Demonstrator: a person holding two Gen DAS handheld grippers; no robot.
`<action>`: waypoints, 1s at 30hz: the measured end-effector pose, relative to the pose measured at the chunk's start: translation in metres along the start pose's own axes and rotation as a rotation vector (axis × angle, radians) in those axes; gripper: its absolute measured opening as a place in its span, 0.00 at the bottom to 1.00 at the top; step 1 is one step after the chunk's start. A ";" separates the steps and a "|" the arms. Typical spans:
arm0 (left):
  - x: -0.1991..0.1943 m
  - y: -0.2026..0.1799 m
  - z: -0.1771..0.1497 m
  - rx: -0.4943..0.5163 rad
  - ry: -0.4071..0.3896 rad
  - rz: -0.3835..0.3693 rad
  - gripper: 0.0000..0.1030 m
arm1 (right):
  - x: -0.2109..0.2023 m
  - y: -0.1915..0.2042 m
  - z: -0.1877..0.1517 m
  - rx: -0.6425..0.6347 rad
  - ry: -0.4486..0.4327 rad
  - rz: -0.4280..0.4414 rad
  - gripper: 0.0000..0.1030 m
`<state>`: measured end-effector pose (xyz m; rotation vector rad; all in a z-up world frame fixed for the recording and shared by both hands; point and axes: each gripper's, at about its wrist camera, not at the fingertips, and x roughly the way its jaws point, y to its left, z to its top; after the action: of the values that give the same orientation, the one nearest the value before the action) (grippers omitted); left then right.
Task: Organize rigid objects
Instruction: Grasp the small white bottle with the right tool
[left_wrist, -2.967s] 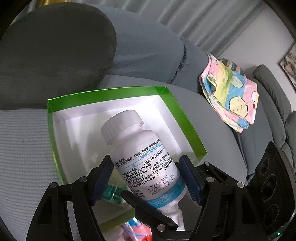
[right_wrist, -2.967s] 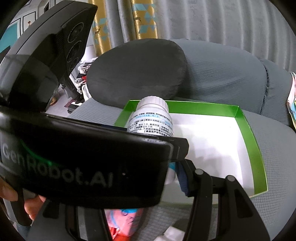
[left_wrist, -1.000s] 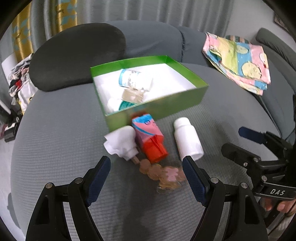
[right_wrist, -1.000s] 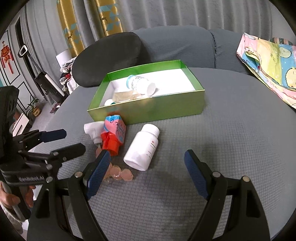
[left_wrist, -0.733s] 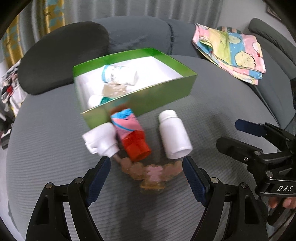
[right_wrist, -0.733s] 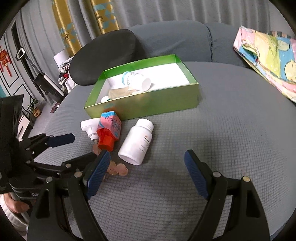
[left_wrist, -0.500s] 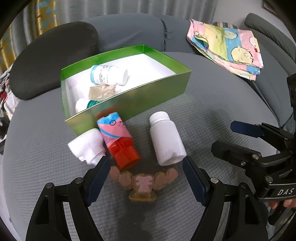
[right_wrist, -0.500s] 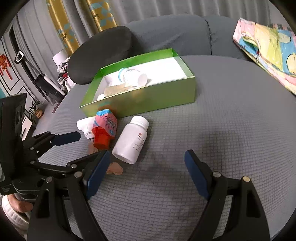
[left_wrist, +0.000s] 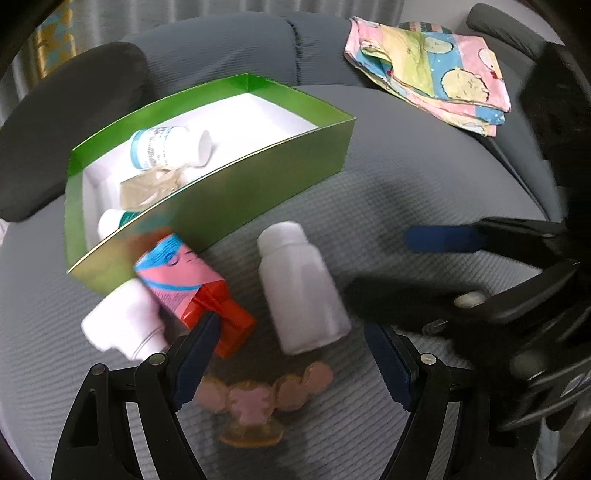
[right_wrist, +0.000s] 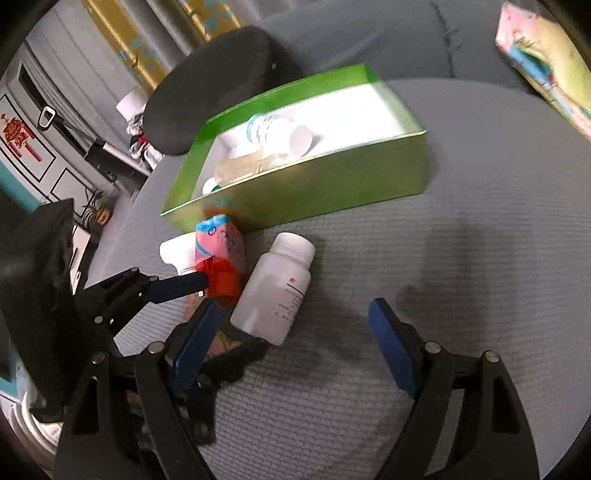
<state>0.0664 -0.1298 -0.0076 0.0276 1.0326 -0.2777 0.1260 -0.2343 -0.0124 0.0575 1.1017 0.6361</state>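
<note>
A green box sits on the grey seat and holds a labelled white bottle, a clear packet and a capped tube. In front of the box lie a plain white bottle, a pink and orange carton, a small white bottle and a pink blister strip. My left gripper hangs open just above the plain white bottle's base, gripping nothing. My right gripper is open too, close to the same white bottle on its right side.
A patterned cloth lies on the sofa's back right. A dark cushion rests behind the box at the left. The grey seat stretches bare to the right of the bottle. Furniture stands beyond the left edge.
The labelled bottle, held over the box three seconds ago, now lies in it. Both open grippers have sunk closer to the loose items in front of the box.
</note>
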 end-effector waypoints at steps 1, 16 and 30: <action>0.001 -0.001 0.002 0.005 0.000 -0.007 0.78 | 0.006 0.000 0.003 0.000 0.021 0.019 0.81; 0.022 -0.011 0.028 0.022 0.045 -0.146 0.78 | 0.056 -0.010 0.019 0.043 0.171 0.164 0.71; 0.042 -0.006 0.021 -0.016 0.115 -0.169 0.69 | 0.054 -0.025 0.009 0.082 0.193 0.172 0.47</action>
<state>0.1032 -0.1476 -0.0318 -0.0597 1.1531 -0.4257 0.1610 -0.2254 -0.0608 0.1655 1.3193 0.7620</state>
